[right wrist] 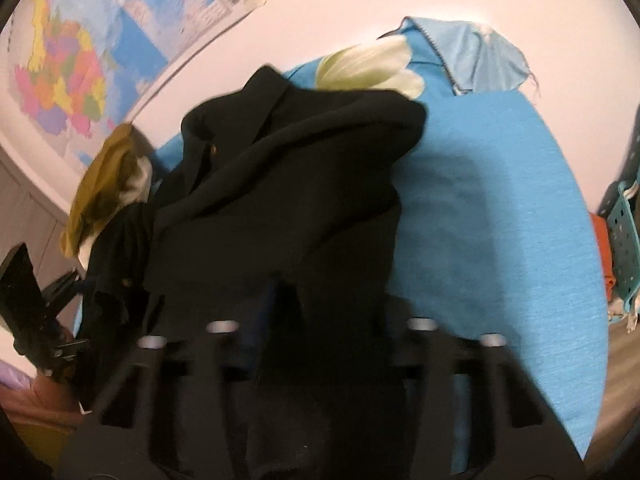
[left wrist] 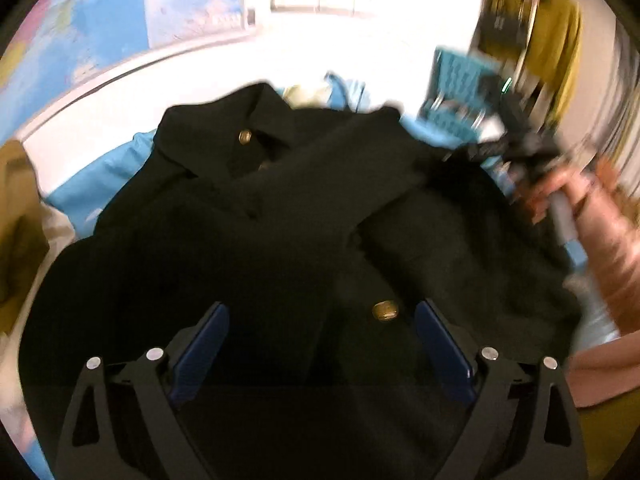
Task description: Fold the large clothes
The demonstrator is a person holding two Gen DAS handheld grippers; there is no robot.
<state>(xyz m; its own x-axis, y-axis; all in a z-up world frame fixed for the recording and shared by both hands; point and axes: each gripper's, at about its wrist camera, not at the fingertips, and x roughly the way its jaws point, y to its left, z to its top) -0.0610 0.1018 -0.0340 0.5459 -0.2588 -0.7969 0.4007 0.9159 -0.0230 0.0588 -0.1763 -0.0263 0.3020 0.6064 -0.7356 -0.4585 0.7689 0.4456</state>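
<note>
A black jacket [left wrist: 280, 220] with gold buttons [left wrist: 385, 311] lies spread on a blue sheet, collar at the far end. My left gripper [left wrist: 322, 320] hovers over its near part. Its blue pads [left wrist: 204, 336] stand wide apart and open, with nothing pinched between them. In the right wrist view a fold of the jacket [right wrist: 280, 200] rises from between the fingers of my right gripper [right wrist: 316, 312]. The dark cloth hides most of the fingertips, and the gripper looks shut on the fabric. The left wrist view shows the right gripper [left wrist: 516, 148] blurred at the jacket's right edge, held by a hand [left wrist: 580, 200].
The blue sheet [right wrist: 500, 200] has a pale flower print [right wrist: 368, 68] at its far end. An olive garment [right wrist: 104, 176] lies left of the jacket. A teal perforated basket [right wrist: 624, 240] stands at the right. A map [right wrist: 68, 68] hangs on the wall behind.
</note>
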